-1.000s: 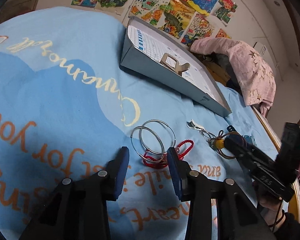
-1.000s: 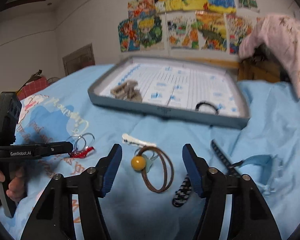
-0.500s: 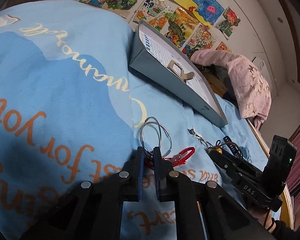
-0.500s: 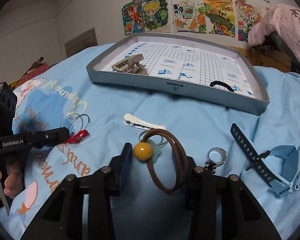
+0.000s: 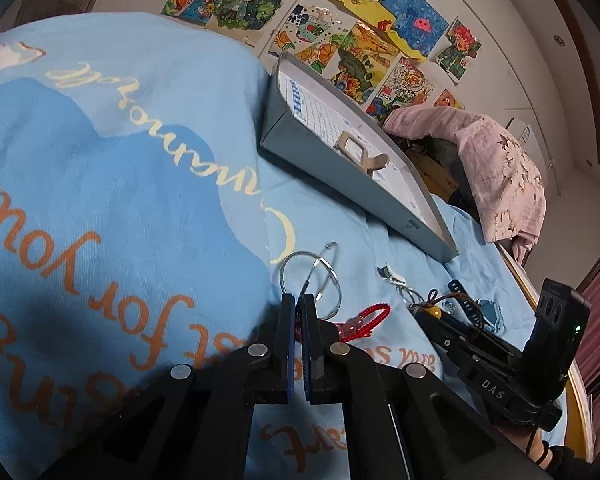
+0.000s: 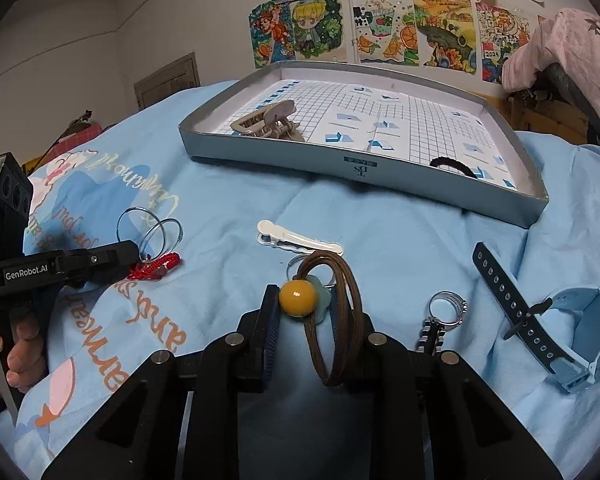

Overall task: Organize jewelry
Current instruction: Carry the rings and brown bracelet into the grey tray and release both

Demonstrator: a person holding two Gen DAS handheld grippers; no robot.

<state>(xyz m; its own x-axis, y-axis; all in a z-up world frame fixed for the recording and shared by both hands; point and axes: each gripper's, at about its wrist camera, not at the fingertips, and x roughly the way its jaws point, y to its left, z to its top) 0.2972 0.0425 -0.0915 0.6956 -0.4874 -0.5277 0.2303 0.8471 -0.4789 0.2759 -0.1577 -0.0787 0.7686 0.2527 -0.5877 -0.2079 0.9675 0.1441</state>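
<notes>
Two silver bangles (image 5: pixel 312 280) and a red cord bracelet (image 5: pixel 366 318) lie on the blue sheet. My left gripper (image 5: pixel 298 300) is shut on a bangle's wire, with red cord also between the pads; one bangle stands tipped up. The right wrist view shows that gripper (image 6: pixel 134 254) at the left. My right gripper (image 6: pixel 306 300) is closing on a brown hair tie (image 6: pixel 340 320) with a yellow bead (image 6: pixel 296 298). Its pads squeeze the loop narrow. Beyond them a grey tray (image 6: pixel 360 168) holds a beige claw clip (image 6: pixel 268 122) and a black hair band (image 6: pixel 456 166).
On the sheet lie a white hair clip (image 6: pixel 296 240), a silver ring on a beaded strap (image 6: pixel 446 308) and a blue watch (image 6: pixel 576 328). A pink cloth (image 6: pixel 560 48) hangs at the far right. Drawings cover the wall behind the tray.
The left jaws closed on the bangles and red cord, and one bangle tipped up. The right gripper moved in over the brown hair tie and its jaws narrowed around it.
</notes>
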